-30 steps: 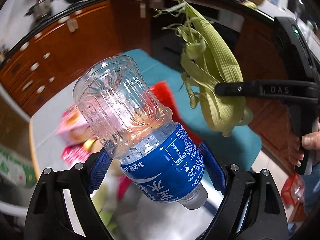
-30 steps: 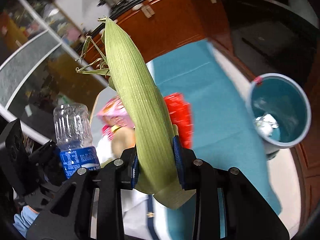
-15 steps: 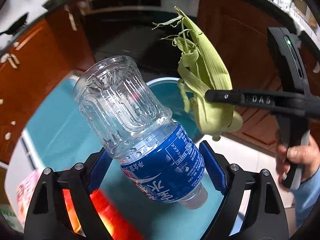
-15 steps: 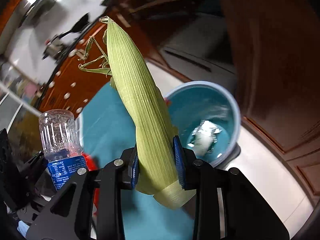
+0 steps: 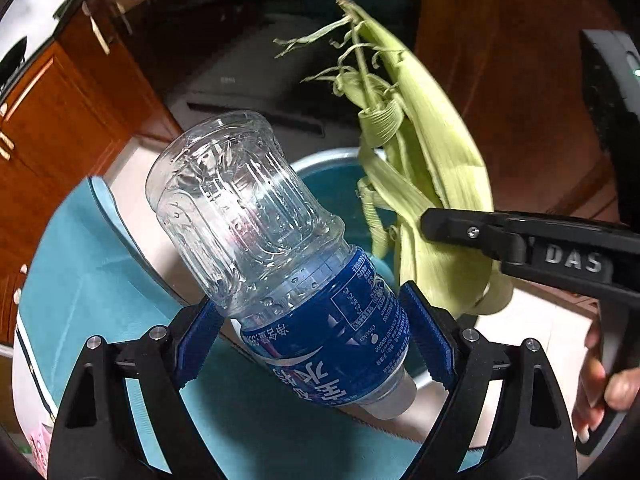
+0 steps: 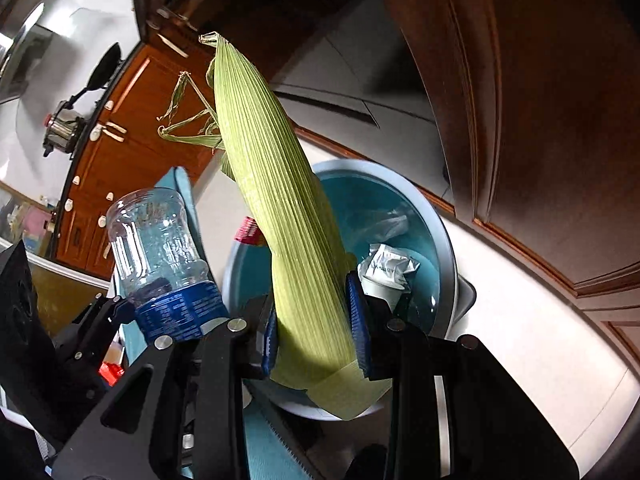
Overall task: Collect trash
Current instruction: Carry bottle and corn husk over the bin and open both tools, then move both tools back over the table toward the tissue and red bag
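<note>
The left gripper [image 5: 312,336] is clamping a clear plastic water bottle [image 5: 280,264] across its blue label [image 5: 332,344], both blue pads pressing on the label's sides. The bottle is lying tilted, its ribbed base pointing up and away from the camera, its cap end hanging low between the fingers. In the right wrist view, this bottle [image 6: 160,252] is showing at the far left, just beside the bin.

The teal trash bin [image 6: 444,240] is sitting on the pale floor, beside a teal mat [image 5: 80,280] and in front of dark wooden cabinets [image 6: 520,100]. A crumpled silver wrapper [image 6: 386,266] is lying inside it, and a red-pink item [image 6: 248,232] is showing at its near rim, too hidden to identify.

The right gripper [image 6: 314,328] is holding a green corn husk [image 6: 288,232] near its cut lower end, the husk standing upright over the bin's opening. Its jaws are opening, with the husk between them and the blue pads touching its sides. From the left wrist view, the husk [image 5: 440,184] is hanging above the bin rim [image 5: 320,158], its dried strands curling at the top, with a person's hand [image 5: 604,384] gripping the tool's handle at the right edge.
</note>
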A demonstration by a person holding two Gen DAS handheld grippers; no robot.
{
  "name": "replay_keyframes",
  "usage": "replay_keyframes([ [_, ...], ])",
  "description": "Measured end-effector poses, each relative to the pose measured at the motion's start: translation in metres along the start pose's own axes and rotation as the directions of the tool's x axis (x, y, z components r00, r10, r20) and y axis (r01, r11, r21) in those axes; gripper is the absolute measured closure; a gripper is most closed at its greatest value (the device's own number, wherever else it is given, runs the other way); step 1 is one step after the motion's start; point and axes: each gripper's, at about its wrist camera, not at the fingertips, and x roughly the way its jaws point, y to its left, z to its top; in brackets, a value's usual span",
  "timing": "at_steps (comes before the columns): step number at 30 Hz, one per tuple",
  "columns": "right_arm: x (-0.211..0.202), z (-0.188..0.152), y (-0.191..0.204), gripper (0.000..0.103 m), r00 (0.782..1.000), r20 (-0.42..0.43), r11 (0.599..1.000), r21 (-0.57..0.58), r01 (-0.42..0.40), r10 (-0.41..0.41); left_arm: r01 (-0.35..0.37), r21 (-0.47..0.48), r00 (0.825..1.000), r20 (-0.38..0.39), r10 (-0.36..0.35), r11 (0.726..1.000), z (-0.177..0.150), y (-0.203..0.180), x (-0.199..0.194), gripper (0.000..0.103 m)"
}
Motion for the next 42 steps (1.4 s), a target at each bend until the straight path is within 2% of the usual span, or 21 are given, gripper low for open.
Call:
replay_keyframes([
  [3,0.004,-0.001,-0.002,0.053,1.0,-0.008,1.0,0.017,0.006,-0.006,-0.03,0.005,0.999,-0.026,0.03,1.0,0.003,-0.003,0.008,0.016],
  [6,0.001,-0.001,0.003,0.026,1.0,0.0,1.0,0.004,0.017,-0.017,-0.035,0.013,0.999,-0.032,0.035,0.999,0.004,-0.004,0.011,0.016],
  [13,-0.009,-0.005,0.008,0.018,1.0,-0.019,0.999,0.035,0.007,-0.006,-0.027,-0.003,0.999,-0.037,0.027,1.0,0.001,0.0,0.006,0.016],
  [18,-0.023,-0.012,0.008,0.018,1.0,-0.01,0.999,0.049,0.014,-0.014,-0.025,0.012,1.0,-0.006,0.025,1.0,0.003,-0.002,-0.004,0.016],
  [20,-0.029,-0.013,0.01,0.018,1.0,-0.003,0.999,0.042,0.022,-0.022,-0.051,0.04,0.999,0.018,0.051,0.998,0.006,-0.001,-0.003,0.016],
  [24,-0.04,-0.014,0.011,0.018,0.999,0.016,0.998,0.046,0.042,-0.043,-0.024,-0.011,1.0,0.005,0.024,1.0,0.008,0.007,0.0,0.016],
  [29,-0.046,-0.016,0.012,0.016,0.999,0.006,0.997,0.052,0.052,-0.052,-0.024,-0.007,1.0,0.014,0.025,1.0,0.002,0.011,-0.014,0.015],
  [34,-0.055,-0.028,0.025,0.014,0.998,-0.023,0.998,0.026,0.058,-0.057,-0.003,-0.033,1.0,0.025,0.003,0.999,-0.013,0.015,-0.044,0.015],
  [38,-0.066,-0.046,0.043,0.011,0.998,-0.05,0.999,-0.005,0.038,-0.039,-0.005,-0.038,0.998,0.059,0.007,0.999,-0.038,0.02,-0.081,0.01],
  [42,-0.08,-0.077,0.072,0.01,0.997,-0.071,0.996,-0.083,0.02,-0.026,-0.003,-0.047,0.996,0.085,0.007,0.999,-0.073,0.033,-0.121,0.008],
])
